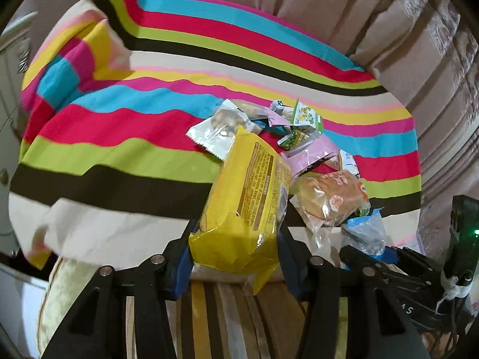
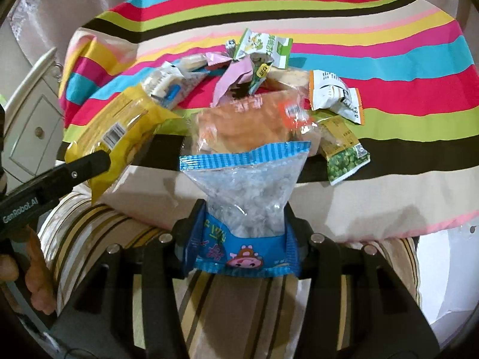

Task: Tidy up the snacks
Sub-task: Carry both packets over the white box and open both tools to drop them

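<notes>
My left gripper (image 1: 236, 239) is shut on a yellow snack pack (image 1: 248, 191), held above the near edge of the striped bed. The pack also shows in the right wrist view (image 2: 119, 131), with the left gripper's finger (image 2: 86, 164) on it. My right gripper (image 2: 244, 224) is shut on a blue-trimmed clear snack bag (image 2: 248, 191); it also shows in the left wrist view (image 1: 365, 233). Behind both lies a pile of snacks: a wrapped bun (image 1: 329, 197) (image 2: 251, 119), a clear nut packet (image 1: 221, 125), green-white packets (image 2: 263, 45), a green pea packet (image 2: 344, 155).
The pile lies on a bed with a bright striped sheet (image 1: 149, 113). A striped cushion (image 2: 113, 227) sits at the near edge. A white cabinet (image 2: 33, 125) stands at the left, curtains (image 1: 419, 59) behind the bed.
</notes>
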The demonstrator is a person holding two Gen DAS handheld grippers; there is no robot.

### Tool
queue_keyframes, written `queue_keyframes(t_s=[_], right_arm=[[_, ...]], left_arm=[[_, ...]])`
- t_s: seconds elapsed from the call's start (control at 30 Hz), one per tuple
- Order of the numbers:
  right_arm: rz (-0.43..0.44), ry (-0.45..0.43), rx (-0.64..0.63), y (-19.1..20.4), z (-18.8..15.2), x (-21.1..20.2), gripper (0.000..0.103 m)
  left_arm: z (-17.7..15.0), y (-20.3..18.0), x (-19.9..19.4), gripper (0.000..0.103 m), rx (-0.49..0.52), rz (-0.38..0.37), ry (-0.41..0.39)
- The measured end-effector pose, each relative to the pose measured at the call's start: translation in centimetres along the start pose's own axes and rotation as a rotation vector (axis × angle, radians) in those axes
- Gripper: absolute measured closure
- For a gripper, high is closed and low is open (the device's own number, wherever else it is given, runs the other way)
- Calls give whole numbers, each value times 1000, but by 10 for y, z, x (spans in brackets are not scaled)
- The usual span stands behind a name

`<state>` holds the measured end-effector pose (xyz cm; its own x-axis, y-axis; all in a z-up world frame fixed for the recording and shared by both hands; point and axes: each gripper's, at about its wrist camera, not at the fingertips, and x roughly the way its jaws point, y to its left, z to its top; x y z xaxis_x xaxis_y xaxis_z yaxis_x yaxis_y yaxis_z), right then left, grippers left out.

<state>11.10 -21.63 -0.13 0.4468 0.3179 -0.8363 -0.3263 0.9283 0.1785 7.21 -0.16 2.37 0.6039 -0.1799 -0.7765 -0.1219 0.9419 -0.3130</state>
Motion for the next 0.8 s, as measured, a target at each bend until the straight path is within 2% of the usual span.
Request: queue_keyframes(t_s=[0.2, 0.43, 0.6, 0.8], right_arm=[[29, -41, 18, -9, -7, -18, 52], [21, -75, 97, -40, -24, -49, 52], [21, -89, 171, -71, -38, -65, 52], [-7, -114, 274, -114, -55, -86, 52]], left_arm=[[-11, -9, -19, 52, 2, -25, -28], [-19, -53, -32, 52, 98, -122, -51], [-28, -94, -25, 52, 171, -218, -9], [-35, -138, -13, 52, 235, -288, 39]])
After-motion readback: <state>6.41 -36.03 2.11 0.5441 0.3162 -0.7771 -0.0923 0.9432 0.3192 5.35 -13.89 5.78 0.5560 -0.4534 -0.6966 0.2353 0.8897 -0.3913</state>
